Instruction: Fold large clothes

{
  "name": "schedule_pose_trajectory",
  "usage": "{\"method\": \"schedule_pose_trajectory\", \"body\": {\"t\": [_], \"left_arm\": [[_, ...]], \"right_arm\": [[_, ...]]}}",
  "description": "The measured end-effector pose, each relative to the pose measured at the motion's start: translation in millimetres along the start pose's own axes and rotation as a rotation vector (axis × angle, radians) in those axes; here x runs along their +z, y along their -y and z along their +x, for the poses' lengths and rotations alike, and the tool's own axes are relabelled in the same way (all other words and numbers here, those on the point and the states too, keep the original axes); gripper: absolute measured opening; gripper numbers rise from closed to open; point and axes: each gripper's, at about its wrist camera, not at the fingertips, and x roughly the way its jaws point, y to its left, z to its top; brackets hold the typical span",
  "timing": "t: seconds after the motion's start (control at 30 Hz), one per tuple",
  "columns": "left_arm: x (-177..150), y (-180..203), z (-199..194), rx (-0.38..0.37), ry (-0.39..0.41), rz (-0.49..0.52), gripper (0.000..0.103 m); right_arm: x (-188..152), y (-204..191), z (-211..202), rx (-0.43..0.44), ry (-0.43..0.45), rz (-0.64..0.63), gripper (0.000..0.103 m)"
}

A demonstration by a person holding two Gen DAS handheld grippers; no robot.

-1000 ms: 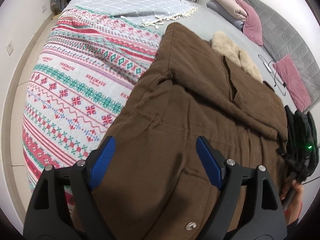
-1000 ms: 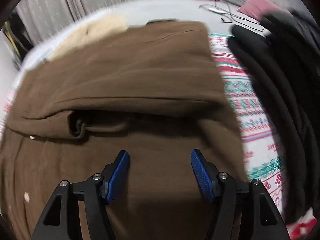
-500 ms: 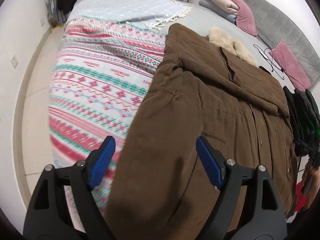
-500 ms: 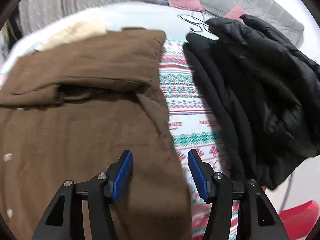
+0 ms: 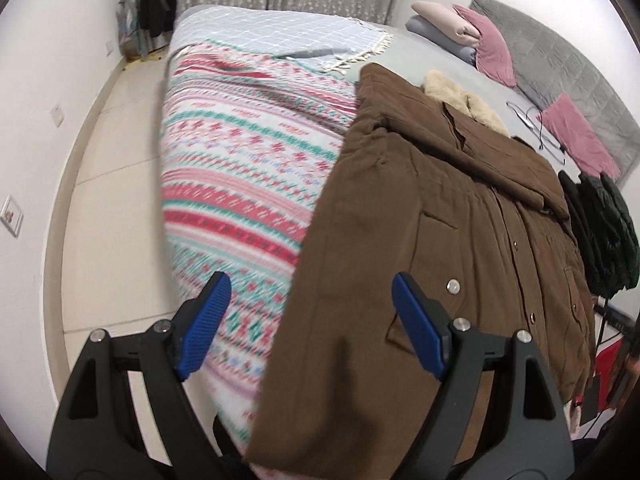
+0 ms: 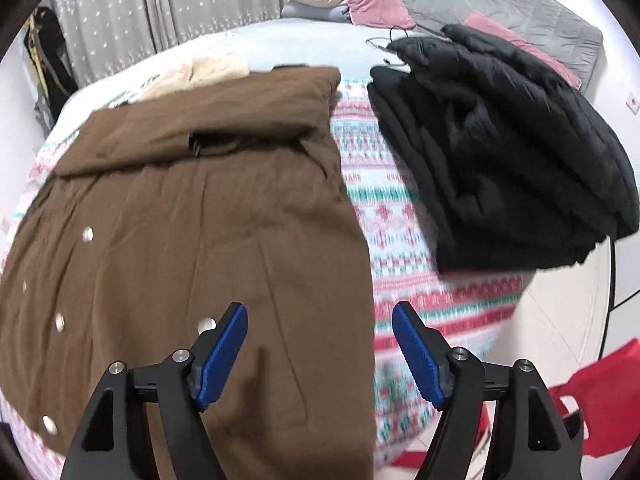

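Coat: the brown coat lies flat on the bed, sleeves folded in, its near hem hanging over the bed's edge; in the left wrist view it fills the centre and right of the frame.
Collar: a cream fur collar shows at the coat's far end.
Cover: a patterned blanket lies under the coat.
Neighbour: a black jacket is piled upper right in the right wrist view, just beside the coat.
Left hand-held gripper: released, jaws wide, above the coat's left edge, holding nothing.
Right hand-held gripper: jaws opening, above the coat's right edge, nothing gripped.
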Motion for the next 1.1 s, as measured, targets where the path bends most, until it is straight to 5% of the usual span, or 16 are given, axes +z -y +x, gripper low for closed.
{"method": "schedule_pose_trajectory", "body": {"t": [0.13, 0.33, 0.57, 0.67, 0.83, 0.9, 1.1], "left_arm": [[-18.4, -18.3, -10.1, 0.014, 0.003, -0.046, 0.083], [-54.8, -14.8, 2.5, -0.071, -0.089, -0.077, 0.083], [-79.0, 11.3, -1.2, -0.036, -0.061, 0.007, 0.06], [-82.6, 12.7, -1.8, -0.019, -0.052, 0.004, 0.045], [-84.6, 5.2, -6.3, -0.059, -0.044, -0.033, 0.042], [-84.8, 3.3, -4.7, -0.07, -0.047, -0.05, 0.042], [-83.6, -3.7, -1.0, -0.107, -0.064, -0.122, 0.048]], "right_arm": [[-26.3, 15.2, 2.0, 0.047, -0.063, 0.079, 0.076], [-73.6, 36.5, 6.4, 0.148, -0.184, 0.25, 0.076], [-114.8, 52.9, 1.2, 0.302, -0.209, 0.44, 0.075], [-121.6, 55.9, -1.6, 0.342, -0.196, 0.479, 0.066], [-129.3, 63.7, -4.1, 0.391, -0.172, 0.545, 0.036], [-131.2, 69.6, -5.9, 0.423, -0.153, 0.579, 0.033], [-136.6, 70.6, 9.3, 0.422, -0.21, 0.612, 0.046]]}}
